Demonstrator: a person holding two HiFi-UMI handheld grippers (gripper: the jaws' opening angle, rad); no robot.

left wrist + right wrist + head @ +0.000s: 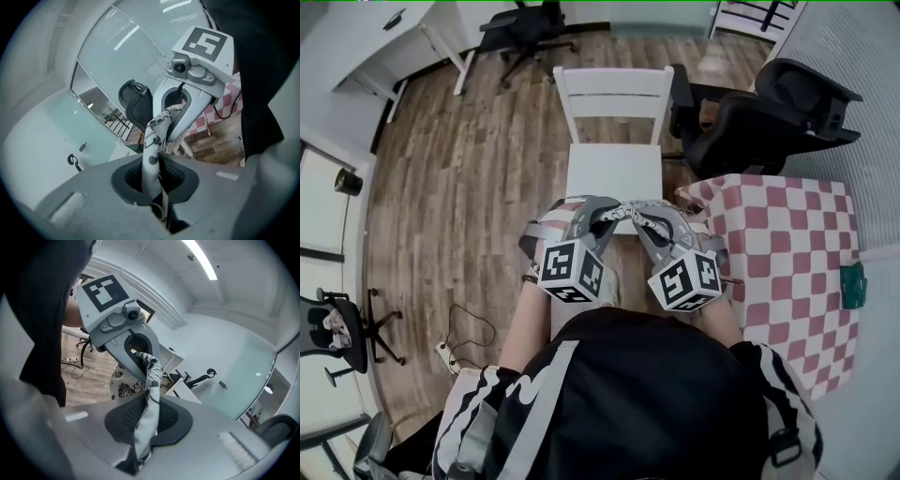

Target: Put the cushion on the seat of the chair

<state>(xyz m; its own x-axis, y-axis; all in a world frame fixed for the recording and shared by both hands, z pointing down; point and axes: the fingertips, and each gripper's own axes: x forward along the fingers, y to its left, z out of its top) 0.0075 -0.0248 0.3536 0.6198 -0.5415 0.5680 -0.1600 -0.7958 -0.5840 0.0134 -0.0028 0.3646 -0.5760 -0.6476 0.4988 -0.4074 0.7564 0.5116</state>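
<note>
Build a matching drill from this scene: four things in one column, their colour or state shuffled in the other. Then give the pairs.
Things
1. cushion
2. chair seat
3. office chair by the tablecloth
4. tablecloth

Colour or state
A. black
B. red-and-white checks
C. white and bare
D. pinched by the left gripper and the right gripper

Pairs: 1-D, 2-C, 3-A, 4-B
</note>
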